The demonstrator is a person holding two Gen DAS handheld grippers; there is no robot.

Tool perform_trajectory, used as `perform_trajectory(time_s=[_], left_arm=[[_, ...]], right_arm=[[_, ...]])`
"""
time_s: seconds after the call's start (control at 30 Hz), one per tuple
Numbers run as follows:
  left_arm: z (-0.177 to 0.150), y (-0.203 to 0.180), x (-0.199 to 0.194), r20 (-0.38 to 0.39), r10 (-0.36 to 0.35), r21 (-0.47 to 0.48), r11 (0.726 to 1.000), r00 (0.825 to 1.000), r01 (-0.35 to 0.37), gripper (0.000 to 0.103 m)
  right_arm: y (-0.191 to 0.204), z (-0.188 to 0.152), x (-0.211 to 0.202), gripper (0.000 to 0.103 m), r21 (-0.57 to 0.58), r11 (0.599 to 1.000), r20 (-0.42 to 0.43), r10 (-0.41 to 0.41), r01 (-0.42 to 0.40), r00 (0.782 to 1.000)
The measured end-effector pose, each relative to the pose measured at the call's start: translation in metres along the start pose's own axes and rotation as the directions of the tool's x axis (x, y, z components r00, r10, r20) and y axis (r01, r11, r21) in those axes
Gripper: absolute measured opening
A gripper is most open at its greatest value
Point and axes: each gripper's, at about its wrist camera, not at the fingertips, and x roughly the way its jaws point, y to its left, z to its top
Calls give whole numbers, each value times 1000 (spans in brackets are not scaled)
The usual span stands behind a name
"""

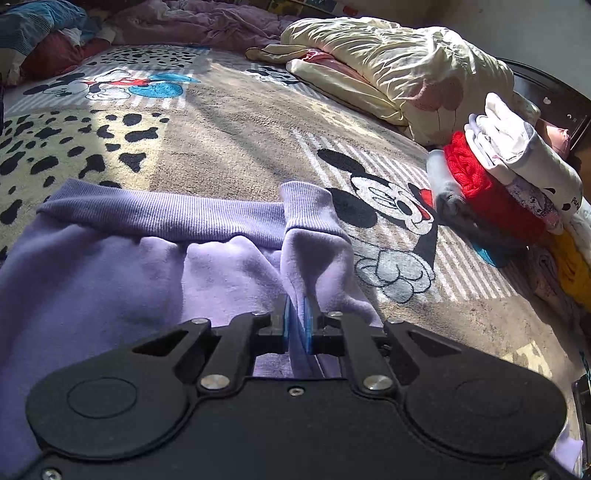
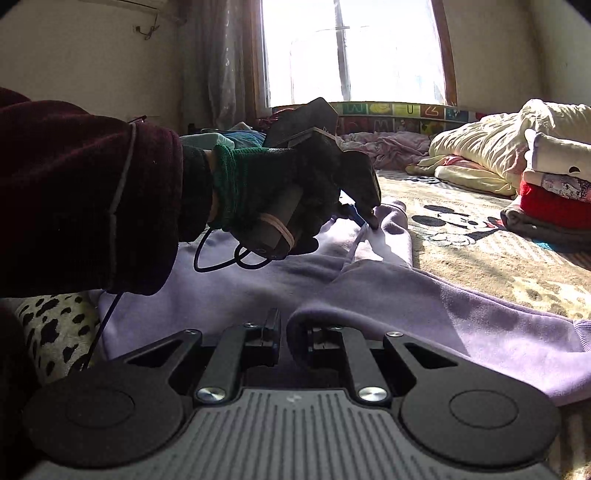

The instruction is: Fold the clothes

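A lilac sweatshirt (image 1: 110, 277) lies spread on the bed, its ribbed hem (image 1: 159, 214) at the far side. One sleeve (image 1: 314, 251) is folded over the body, with its cuff (image 1: 306, 199) by the hem. My left gripper (image 1: 298, 310) is shut on this sleeve, fabric pinched between its blue pads. In the right wrist view a gloved hand (image 2: 295, 192) holds that left gripper (image 2: 364, 221) at the sleeve. My right gripper (image 2: 295, 332) is shut on a rolled edge of the sweatshirt (image 2: 443, 306) near the camera.
A cartoon-mouse blanket (image 1: 240, 122) covers the bed. A stack of folded clothes (image 1: 498, 177) (image 2: 554, 192) stands at the right. Behind it lies a cream duvet (image 1: 388, 55) (image 2: 480, 147). Crumpled clothes (image 1: 192, 22) lie at the far edge under a window (image 2: 351, 51).
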Motion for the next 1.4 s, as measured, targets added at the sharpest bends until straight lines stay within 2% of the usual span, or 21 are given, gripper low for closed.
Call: perform_trajectory(time_s=[0.1, 0.23, 0.27, 0.37, 0.43, 0.53, 0.6, 0.67, 0.73, 0.77, 0.8, 0.9, 1.0, 1.07, 1.13, 1.2, 1.27, 1.33, 1.37, 1.4], left_arm=[[-1, 2, -1, 5, -2, -20, 1000, 1000, 2, 6], [-6, -4, 7, -6, 22, 44, 999, 1000, -22, 7], [-5, -5, 6, -4, 29, 61, 998, 1000, -28, 10], [-1, -10, -14, 49, 43, 71, 996, 998, -46, 16], [-1, -15, -34, 90, 43, 83, 995, 995, -51, 19], [-10, -21, -64, 110, 4, 98, 995, 994, -15, 20], [-25, -20, -79, 82, -30, 67, 997, 996, 25, 23], [-41, -19, -94, 55, -66, 33, 997, 996, 64, 34], [-55, -16, -103, 25, -96, -13, 995, 995, 97, 36], [-63, -15, -104, 8, -107, -42, 993, 994, 107, 38], [-70, -13, -105, -9, -118, -70, 991, 993, 117, 39], [-84, -13, -107, -41, -104, -124, 987, 994, 98, 40], [-94, -19, -126, -11, -123, -143, 982, 992, 121, 39], [-101, -27, -138, -6, -151, -121, 981, 989, 149, 38], [-110, -37, -148, -18, -176, -84, 981, 984, 174, 38], [-119, -47, -152, -37, -194, -44, 980, 980, 193, 38], [-129, -54, -152, -63, -202, -10, 979, 977, 202, 38], [-140, -57, -148, -96, -199, 18, 979, 975, 202, 38], [-146, -56, -140, -129, -163, 34, 985, 978, 169, 38], [-150, -51, -138, -131, -163, 34, 985, 978, 169, 37]], right_arm=[[0, -1, 1, 14, 4, 1000, -14, 3, -3, 1000], [1, -5, 2, 14, 0, 1000, -35, 8, -8, 999], [1, -6, 3, 13, 0, 1000, -44, 8, -8, 999], [1, -7, 6, 11, 4, 1000, -57, 7, -6, 998], [1, -6, 3, 15, 6, 1000, -50, 13, -13, 999], [0, -5, -12, 31, -11, 1000, -28, 24, -24, 999], [1, -7, -28, 44, -21, 999, -5, 31, -31, 1000], [3, -11, -41, 49, -48, 998, 4, 33, -33, 999], [6, -15, -49, 53, -70, 997, 1, 15, -15, 1000], [5, -16, -51, 63, -65, 998, -3, -1, 0, 1000], [3, -17, -53, 65, -57, 998, -5, -14, 14, 1000], [-3, -16, -56, 65, -48, 997, 4, -53, 53, 999], [-4, -15, -53, 65, -48, 996, 18, -72, 73, 997], [0, -17, -46, 65, -84, 994, 0, -68, 67, 998], [3, -22, -30, 67, -101, 995, -104, -27, 16, 994], [13, -28, -24, 83, -160, 987, -128, -8, -13, 992], [21, -31, -23, 85, -215, 976, -125, -5, -22, 992], [19, -30, -24, 85, -203, 979, -123, 0, -25, 992], [18, -28, -27, 82, -194, 981, -118, 0, -23, 993], [17, -26, -30, 79, -184, 983, -114, 0, -21, 993]])
